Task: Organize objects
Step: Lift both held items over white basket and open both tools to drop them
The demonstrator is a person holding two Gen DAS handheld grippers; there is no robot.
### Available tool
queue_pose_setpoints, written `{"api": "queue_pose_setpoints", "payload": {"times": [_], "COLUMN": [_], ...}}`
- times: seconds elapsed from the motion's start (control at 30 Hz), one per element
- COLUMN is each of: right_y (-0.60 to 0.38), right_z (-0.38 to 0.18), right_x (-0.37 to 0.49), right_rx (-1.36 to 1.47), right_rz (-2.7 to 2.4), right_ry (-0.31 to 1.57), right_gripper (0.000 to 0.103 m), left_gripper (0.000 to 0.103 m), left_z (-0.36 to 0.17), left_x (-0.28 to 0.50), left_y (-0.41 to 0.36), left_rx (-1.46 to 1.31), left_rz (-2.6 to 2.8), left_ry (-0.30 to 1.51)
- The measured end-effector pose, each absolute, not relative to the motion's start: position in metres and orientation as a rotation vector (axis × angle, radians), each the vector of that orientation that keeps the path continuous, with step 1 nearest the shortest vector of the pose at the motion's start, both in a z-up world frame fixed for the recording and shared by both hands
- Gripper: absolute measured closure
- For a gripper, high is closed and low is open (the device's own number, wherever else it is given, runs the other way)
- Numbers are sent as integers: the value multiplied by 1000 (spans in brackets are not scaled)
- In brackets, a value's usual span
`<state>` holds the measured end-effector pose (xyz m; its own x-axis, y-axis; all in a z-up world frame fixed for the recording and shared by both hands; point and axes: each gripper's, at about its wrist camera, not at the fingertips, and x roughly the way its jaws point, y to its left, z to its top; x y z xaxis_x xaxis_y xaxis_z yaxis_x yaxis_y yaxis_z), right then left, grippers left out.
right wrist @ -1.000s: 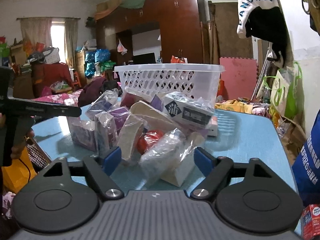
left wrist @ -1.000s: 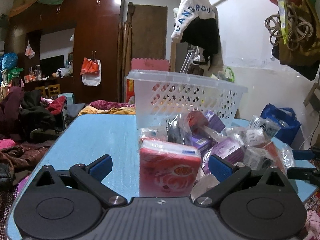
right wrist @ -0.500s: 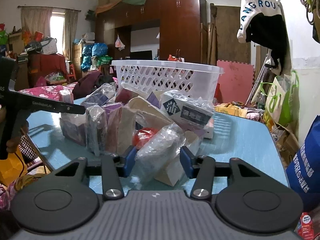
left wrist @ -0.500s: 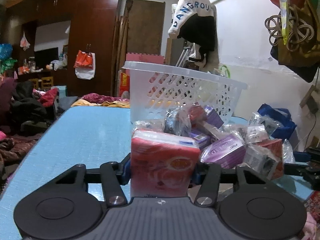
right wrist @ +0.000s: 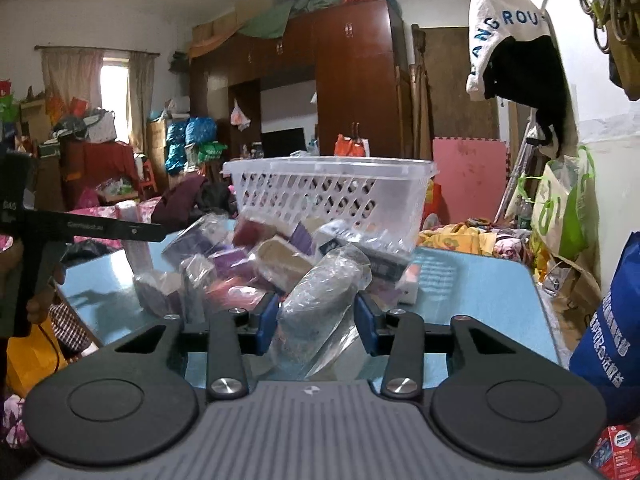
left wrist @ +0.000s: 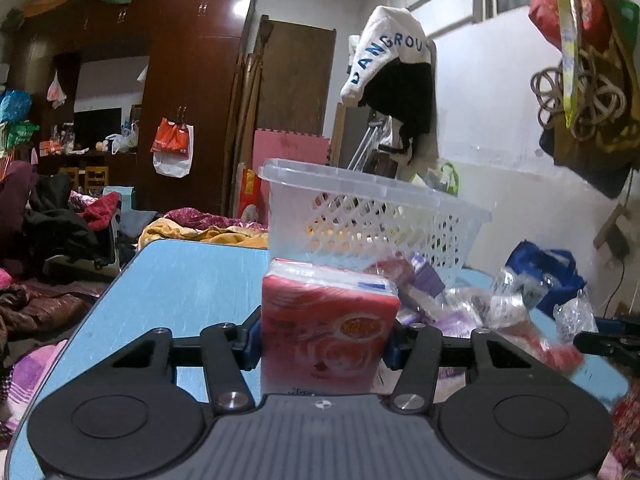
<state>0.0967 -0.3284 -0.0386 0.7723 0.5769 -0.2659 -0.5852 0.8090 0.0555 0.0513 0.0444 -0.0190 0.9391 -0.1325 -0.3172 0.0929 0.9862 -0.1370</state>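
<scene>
My left gripper (left wrist: 322, 338) is shut on a red tissue pack (left wrist: 326, 328) and holds it above the blue table (left wrist: 180, 280). My right gripper (right wrist: 318, 322) is shut on a clear plastic-wrapped packet (right wrist: 320, 304), lifted a little over the pile of wrapped boxes and packets (right wrist: 248, 260). The white lattice basket (left wrist: 372, 224) stands on the table behind the pile; it also shows in the right wrist view (right wrist: 332, 196). The other gripper shows at the left edge of the right wrist view (right wrist: 80, 232).
A blue bag (right wrist: 608, 320) stands beside the table on the right. A small red box (right wrist: 616, 448) lies low at the right. A white and black garment (left wrist: 392, 80) hangs on the wall. Clothes and clutter fill the room behind, before a brown wardrobe (left wrist: 180, 80).
Both grippers closed from open, the left on the red tissue pack, the right on the clear packet, and both have lifted their items upward from the pile.
</scene>
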Motion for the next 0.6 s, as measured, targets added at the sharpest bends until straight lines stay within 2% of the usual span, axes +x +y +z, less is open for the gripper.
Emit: {"api": "queue_pose_setpoints", "payload": {"times": [0.17,0.37,0.6], "right_y": [-325,-301,-253], "right_z": [-25,16,57], "right_x": [113,143,214], "right_rx": [-12,-52,-138], "right_rz": [644,657,624], "right_ry": [275,239,284], "right_gripper": [58,58,58], "left_gripper": [45,45,45], "left_z": [-9,28,74], "left_x": [60,86,160], "left_y": [48,45,33], "left_rx": [-156,-174,-197], "left_rz": [-128,-156,-176], "left_ry": [315,272,298]}}
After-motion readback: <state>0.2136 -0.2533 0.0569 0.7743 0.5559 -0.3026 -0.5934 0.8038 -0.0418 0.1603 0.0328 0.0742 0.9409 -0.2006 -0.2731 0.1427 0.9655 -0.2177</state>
